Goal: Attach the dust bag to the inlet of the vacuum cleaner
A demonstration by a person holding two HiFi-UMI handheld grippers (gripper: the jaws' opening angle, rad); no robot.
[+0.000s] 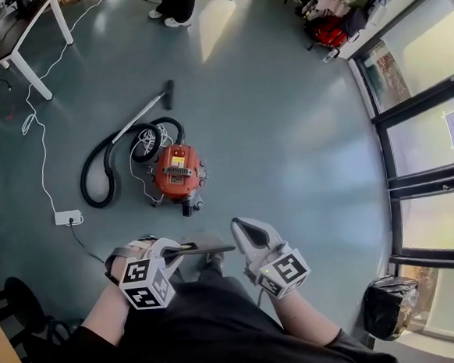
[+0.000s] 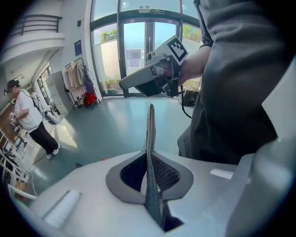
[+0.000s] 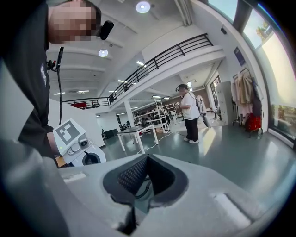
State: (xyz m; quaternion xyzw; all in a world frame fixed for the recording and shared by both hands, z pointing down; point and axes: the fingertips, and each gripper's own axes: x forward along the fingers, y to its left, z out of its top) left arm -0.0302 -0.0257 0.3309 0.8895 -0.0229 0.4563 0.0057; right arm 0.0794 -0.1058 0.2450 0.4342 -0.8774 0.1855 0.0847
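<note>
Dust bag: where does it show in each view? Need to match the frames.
Head view: dust bag low centre, held flat by the left gripper.
Left gripper view: dust bag at centre, edge-on and upright, pinched in the tongs.
Right gripper view: not in it.
Shared landmark: the standing person, top centre, far left, right of centre.

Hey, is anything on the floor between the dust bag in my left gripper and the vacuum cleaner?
Nothing visible does. Bare floor lies between the dust bag, clamped in the left gripper, and the vacuum cleaner. Its hose and the power strip lie off to the left. The inlet can't be made out.
</note>
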